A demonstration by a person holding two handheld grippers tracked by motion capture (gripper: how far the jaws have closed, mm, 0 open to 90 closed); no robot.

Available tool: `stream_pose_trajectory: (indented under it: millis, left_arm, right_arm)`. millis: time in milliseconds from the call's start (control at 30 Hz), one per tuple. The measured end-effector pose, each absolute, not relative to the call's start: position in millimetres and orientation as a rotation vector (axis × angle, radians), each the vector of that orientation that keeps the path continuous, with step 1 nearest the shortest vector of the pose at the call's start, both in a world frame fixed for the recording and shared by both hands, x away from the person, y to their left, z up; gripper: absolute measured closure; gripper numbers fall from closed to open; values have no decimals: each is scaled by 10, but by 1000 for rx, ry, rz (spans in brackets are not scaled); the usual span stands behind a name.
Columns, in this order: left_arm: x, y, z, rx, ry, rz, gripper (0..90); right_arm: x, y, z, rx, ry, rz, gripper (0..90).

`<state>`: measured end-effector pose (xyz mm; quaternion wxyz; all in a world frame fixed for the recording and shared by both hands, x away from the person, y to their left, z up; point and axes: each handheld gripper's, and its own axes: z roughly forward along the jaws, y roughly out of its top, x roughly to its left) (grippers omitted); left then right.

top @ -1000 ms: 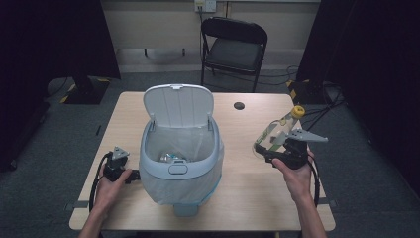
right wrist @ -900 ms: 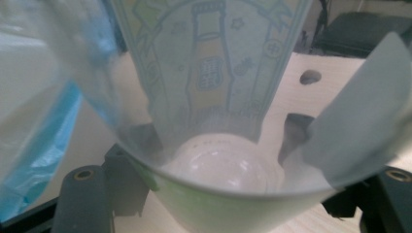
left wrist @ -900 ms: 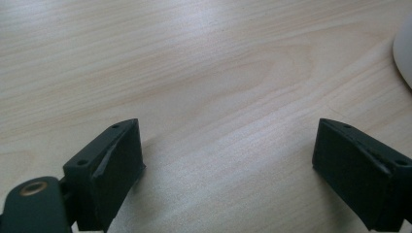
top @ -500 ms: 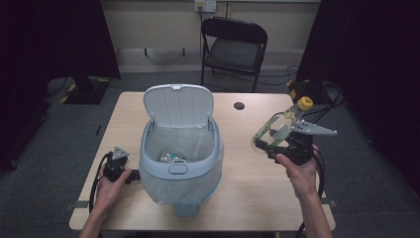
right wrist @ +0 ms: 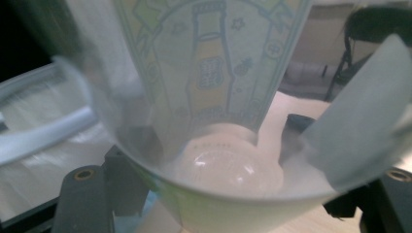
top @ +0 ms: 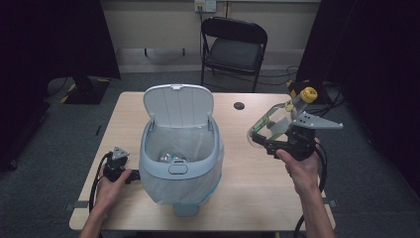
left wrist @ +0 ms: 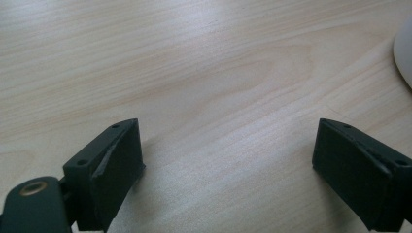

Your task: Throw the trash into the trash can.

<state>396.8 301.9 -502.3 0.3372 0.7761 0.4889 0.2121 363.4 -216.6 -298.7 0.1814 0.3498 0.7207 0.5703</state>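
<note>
Right tool (top: 275,139) has lifted its clamped plastic bottle (top: 280,118) higher beside the bin (top: 179,166), probably binning it; left tool (top: 130,174) sits wide open, empty.

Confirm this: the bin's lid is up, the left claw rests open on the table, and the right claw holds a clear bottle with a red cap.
One thing is wrong: the cap is yellow, not red, as the high view shows. The rest stands: the bin's lid is up, the left claw rests open on the table, and the right claw holds the clear bottle.
</note>
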Motion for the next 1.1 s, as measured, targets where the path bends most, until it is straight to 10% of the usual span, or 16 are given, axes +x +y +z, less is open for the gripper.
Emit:
stream_pose_trajectory:
  millis: [1100]
  left_arm:
    - [3969, 3018, -5023, 2022, 1274, 552, 104]
  right_arm:
    - [3592, -1379, -2191, 640, 2064, 1810, 273]
